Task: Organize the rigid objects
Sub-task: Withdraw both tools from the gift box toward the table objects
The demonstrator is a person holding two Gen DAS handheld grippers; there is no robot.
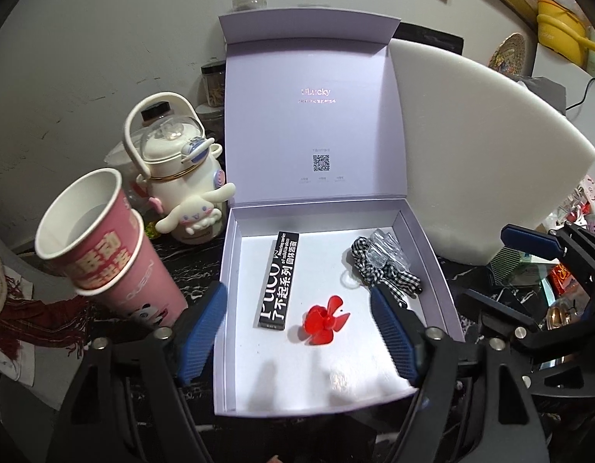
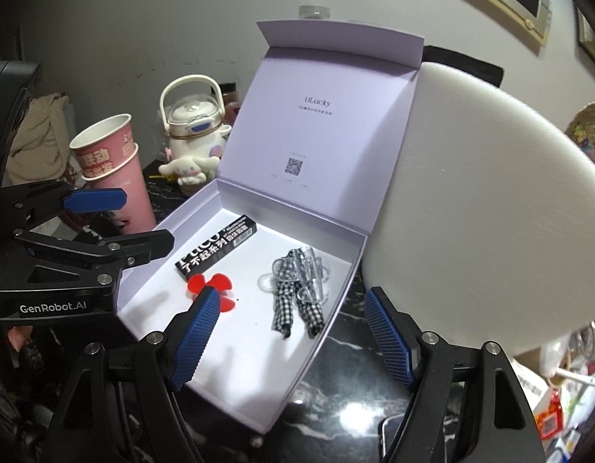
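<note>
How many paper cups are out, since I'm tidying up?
2. Both pink paper cups are nested in one tilted stack left of the open box, beside the white kettle. More could be nested unseen.

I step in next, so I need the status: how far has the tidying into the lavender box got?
Done: the black stick box, red propeller and checked clip bundle lie inside the open lavender box. In hand: nothing; the left gripper and right gripper are both open and empty above it. Left: the lid stands up unclosed; the pink cups and white bottle remain outside.
</note>
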